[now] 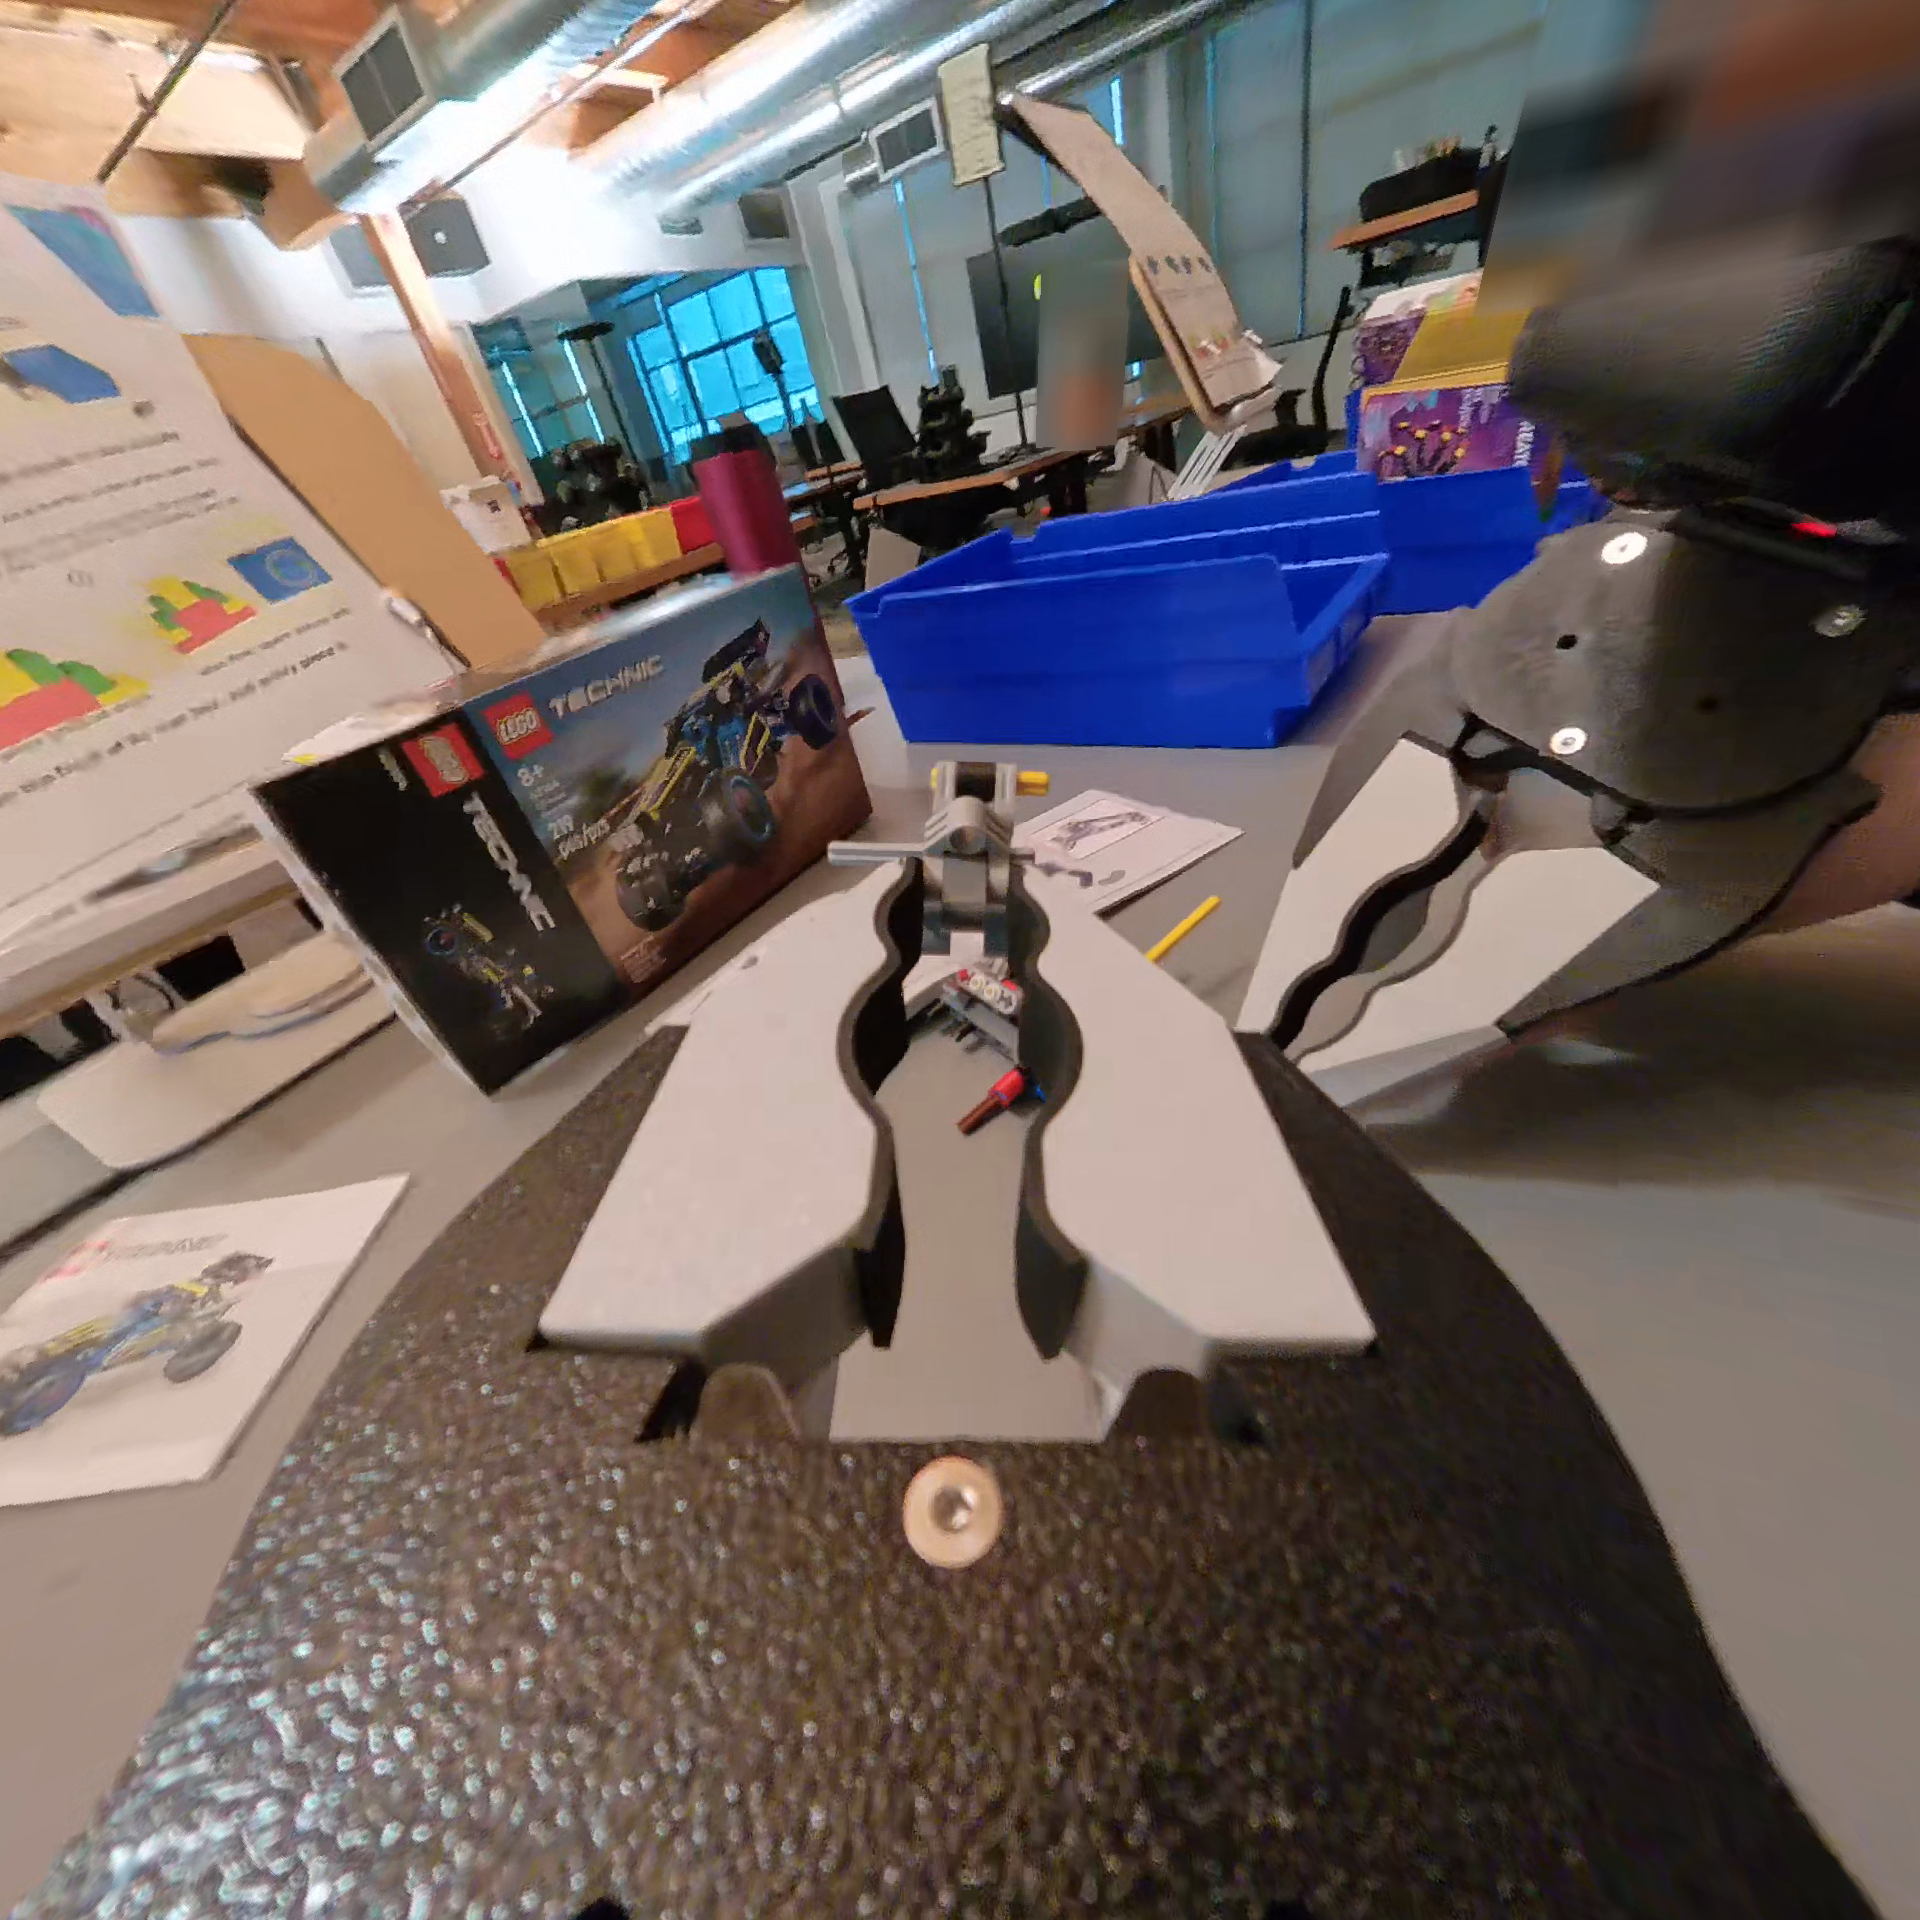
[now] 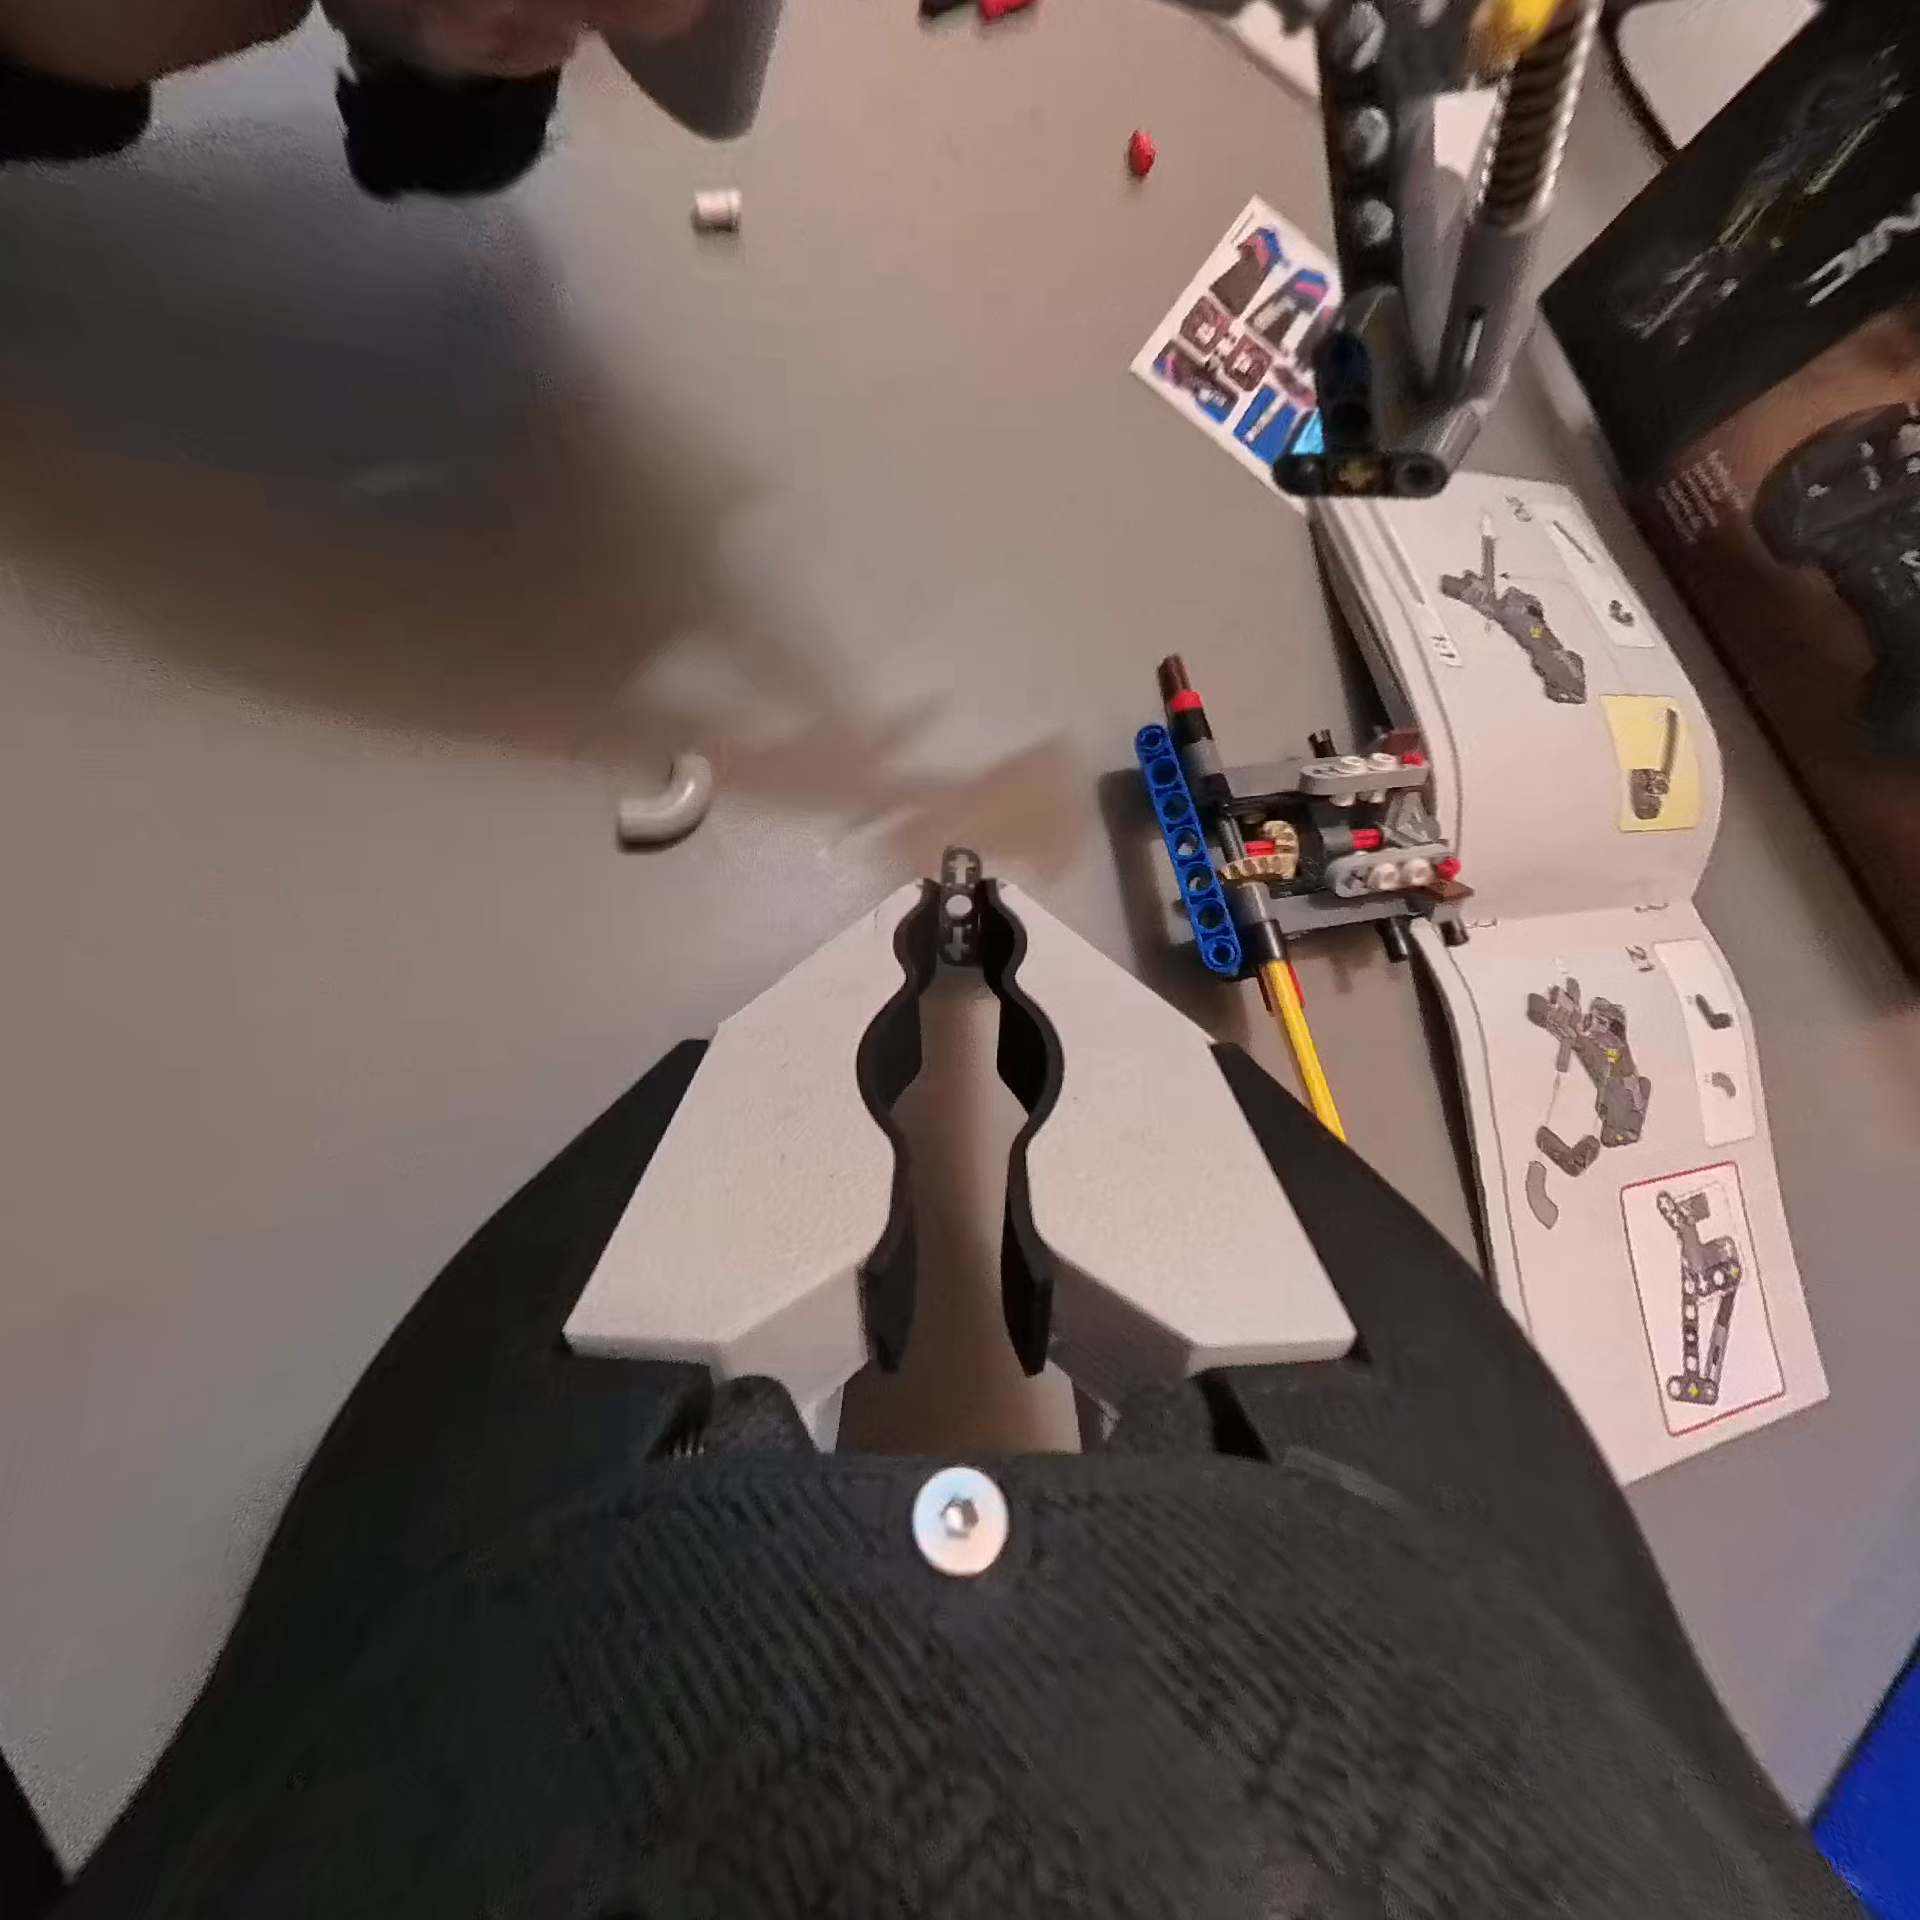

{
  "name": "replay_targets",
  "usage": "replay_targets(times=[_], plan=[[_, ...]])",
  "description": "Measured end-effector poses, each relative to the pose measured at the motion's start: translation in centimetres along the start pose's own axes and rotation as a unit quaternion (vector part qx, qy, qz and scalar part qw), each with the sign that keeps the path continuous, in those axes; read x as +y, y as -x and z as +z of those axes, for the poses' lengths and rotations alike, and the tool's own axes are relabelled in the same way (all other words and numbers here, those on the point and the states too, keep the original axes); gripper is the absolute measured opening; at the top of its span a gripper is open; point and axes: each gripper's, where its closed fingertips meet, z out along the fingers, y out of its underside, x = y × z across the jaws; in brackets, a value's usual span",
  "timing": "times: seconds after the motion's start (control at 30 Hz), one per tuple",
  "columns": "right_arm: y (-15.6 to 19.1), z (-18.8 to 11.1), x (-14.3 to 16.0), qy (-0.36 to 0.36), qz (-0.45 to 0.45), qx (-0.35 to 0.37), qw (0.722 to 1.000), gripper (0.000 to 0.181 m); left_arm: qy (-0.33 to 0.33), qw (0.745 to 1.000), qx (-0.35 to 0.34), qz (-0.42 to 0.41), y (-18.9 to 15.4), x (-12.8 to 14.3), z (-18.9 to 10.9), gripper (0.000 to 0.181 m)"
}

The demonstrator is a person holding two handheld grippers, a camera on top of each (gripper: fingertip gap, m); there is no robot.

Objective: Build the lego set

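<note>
My left gripper point(image 1: 961, 883) is shut on a grey Technic assembly point(image 1: 971, 831) with a yellow pin on top, held above the table. The same assembly hangs into the top of the right wrist view point(image 2: 1392, 260), showing a dark beam and a spring strut. My right gripper point(image 2: 958, 896) is shut on a small dark grey connector point(image 2: 958, 914) at its tips, above the grey table. It also shows to the right in the left wrist view point(image 1: 1288, 1023). A chassis sub-assembly with a blue beam point(image 2: 1299, 842) and a yellow axle lies by the open instruction booklet point(image 2: 1558, 831).
The Lego box point(image 1: 561, 821) stands to the left, with blue bins point(image 1: 1122, 634) behind. A sticker sheet point(image 2: 1236, 343), a curved grey piece point(image 2: 665, 800), a small light grey bush point(image 2: 717, 205) and a red piece point(image 2: 1141, 151) lie on the table. A loose yellow axle point(image 1: 1182, 928) lies near a paper sheet. Tip to tip, the grippers are about 12 cm apart. About 5 cm separates my right fingertips from the curved grey piece point(image 2: 665, 800).
</note>
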Motion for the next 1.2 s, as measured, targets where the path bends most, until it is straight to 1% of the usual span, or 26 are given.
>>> replay_targets(times=[0.03,0.07,0.13,0.2,0.27,0.3,0.4,0.43,0.47,0.5,0.53,0.6,0.63,0.7,0.77,0.83,0.9,0.93,1.0,1.07,1.13,1.2], plan=[[0.3,0.3,0.1,0.006,-0.014,-0.009,1.000,0.006,0.012,1.000,0.006,-0.018,0.2,0.6,0.1,0.012],[0.6,0.5,0.0,0.003,-0.026,-0.015,1.000,0.006,0.011,0.999,0.012,-0.038,0.3,0.7,0.0,0.013],[0.1,0.5,-0.6,-0.012,-0.027,0.006,1.000,0.006,-0.021,0.998,0.019,-0.065,0.6,-0.3,-0.4,0.012],[0.2,0.6,-1.0,-0.023,-0.030,0.012,0.999,0.005,-0.017,0.995,0.023,-0.093,0.9,-0.1,-0.5,0.012],[0.9,1.0,0.0,0.009,-0.043,-0.003,0.999,0.006,-0.033,0.994,0.026,-0.104,0.9,-0.7,-0.8,0.013],[0.9,0.9,-0.2,0.005,-0.045,0.002,0.999,0.006,-0.039,0.993,0.032,-0.111,0.8,-0.9,-0.9,0.012],[2.4,0.9,-0.6,0.006,-0.023,-0.043,0.999,0.007,-0.036,0.993,0.034,-0.108,0.6,-0.8,-1.3,0.012],[2.7,0.8,-0.7,0.007,-0.014,-0.054,0.998,0.014,-0.038,0.994,0.027,-0.102,0.6,-0.8,-1.5,0.012],[2.9,0.6,-0.8,0.007,-0.007,-0.062,0.998,0.025,-0.037,0.994,0.029,-0.104,0.4,-0.6,-1.6,0.012],[3.2,0.4,-0.8,0.008,-0.004,-0.071,0.997,0.037,-0.036,0.993,0.036,-0.111,0.0,-0.5,-1.7,0.013],[3.4,0.0,-0.8,0.005,-0.004,-0.078,0.997,0.044,-0.041,0.992,0.042,-0.114,-0.5,-0.6,-1.7,0.013],[3.4,-1.5,-1.3,-0.023,-0.001,-0.080,0.996,0.056,-0.051,0.991,0.063,-0.105,-1.9,-0.8,-2.0,0.012],[3.3,-2.4,-1.5,-0.041,-0.003,-0.081,0.996,0.058,-0.047,0.991,0.077,-0.101,-2.6,-0.7,-2.1,0.012],[1.7,-4.5,-2.6,-0.100,0.000,-0.048,0.994,0.059,-0.042,0.991,0.101,-0.076,-4.0,-0.6,-2.2,0.013],[1.1,-6.4,-4.2,-0.176,0.014,-0.058,0.983,0.057,-0.030,0.988,0.140,-0.058,-5.4,-0.5,-2.3,0.013],[1.2,-7.5,-5.2,-0.225,0.014,-0.086,0.970,0.053,-0.023,0.981,0.187,-0.048,-7.0,-0.5,-2.5,0.013],[2.3,-7.4,-5.3,-0.244,-0.004,-0.141,0.960,0.037,-0.013,0.973,0.226,-0.048,-8.2,-0.3,-2.8,0.013],[2.7,-7.1,-5.2,-0.249,-0.009,-0.159,0.955,0.037,-0.008,0.969,0.242,-0.049,-8.6,-0.1,-2.8,0.013],[3.5,-6.9,-5.5,-0.272,-0.022,-0.192,0.943,0.030,-0.011,0.965,0.258,-0.048,-9.2,-0.1,-2.9,0.013],[3.6,-6.8,-5.9,-0.298,-0.026,-0.199,0.933,0.030,-0.010,0.956,0.288,-0.055,-10.1,-0.2,-3.2,0.013],[4.4,-6.7,-5.7,-0.300,-0.042,-0.222,0.927,0.014,-0.003,0.958,0.281,-0.047,-10.1,0.1,-2.9,0.013],[4.4,-6.4,-5.4,-0.301,-0.055,-0.218,0.927,0.014,0.003,0.958,0.285,-0.039,-10.3,0.3,-2.9,0.013]])
